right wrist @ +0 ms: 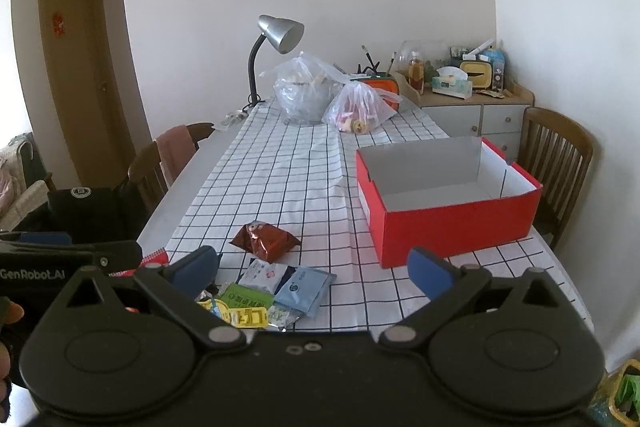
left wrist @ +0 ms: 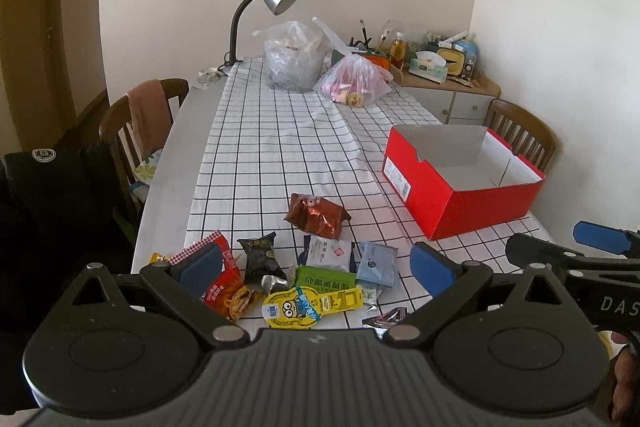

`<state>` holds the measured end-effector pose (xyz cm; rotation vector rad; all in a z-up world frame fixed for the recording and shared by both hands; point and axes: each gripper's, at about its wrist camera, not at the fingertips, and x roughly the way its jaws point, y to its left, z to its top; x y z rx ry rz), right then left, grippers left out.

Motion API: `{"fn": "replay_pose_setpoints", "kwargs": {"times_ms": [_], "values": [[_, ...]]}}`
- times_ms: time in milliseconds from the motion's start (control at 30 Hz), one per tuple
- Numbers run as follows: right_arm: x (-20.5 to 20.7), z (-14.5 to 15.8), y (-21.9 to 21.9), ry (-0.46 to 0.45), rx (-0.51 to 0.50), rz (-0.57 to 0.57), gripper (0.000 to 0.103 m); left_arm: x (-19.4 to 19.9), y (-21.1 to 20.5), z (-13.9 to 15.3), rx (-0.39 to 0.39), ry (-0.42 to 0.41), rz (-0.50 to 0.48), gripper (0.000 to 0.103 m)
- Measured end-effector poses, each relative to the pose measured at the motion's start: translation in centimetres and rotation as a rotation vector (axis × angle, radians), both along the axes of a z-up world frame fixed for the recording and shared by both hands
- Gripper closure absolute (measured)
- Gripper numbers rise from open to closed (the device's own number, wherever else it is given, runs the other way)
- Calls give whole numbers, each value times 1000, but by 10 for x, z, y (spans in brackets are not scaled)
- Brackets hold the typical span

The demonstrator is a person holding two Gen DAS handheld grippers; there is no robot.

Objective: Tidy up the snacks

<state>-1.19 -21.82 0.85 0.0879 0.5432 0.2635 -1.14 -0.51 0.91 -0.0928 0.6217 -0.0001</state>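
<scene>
Left wrist view: I saw the red box standing open on the checked cloth, snack packets heaped near its front-left, and my left gripper and right gripper both spread wide, holding nothing.

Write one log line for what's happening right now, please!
stage: start | left gripper: open, over snack pile | right gripper: open, holding nothing | red box: no snacks visible inside

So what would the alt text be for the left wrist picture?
An open left gripper hovers over a pile of snack packets on a checked tablecloth. An open red box, nothing visible inside, stands to the right, with a desk lamp beyond.
</scene>
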Motion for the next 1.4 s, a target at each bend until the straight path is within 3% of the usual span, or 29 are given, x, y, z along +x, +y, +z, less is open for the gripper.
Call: {"fn": "replay_pose_setpoints", "kwargs": {"times_ms": [1400], "values": [[-4, 7, 6, -34, -29, -2, 2, 3, 4, 3, -5, -13, -22, 2]]}}
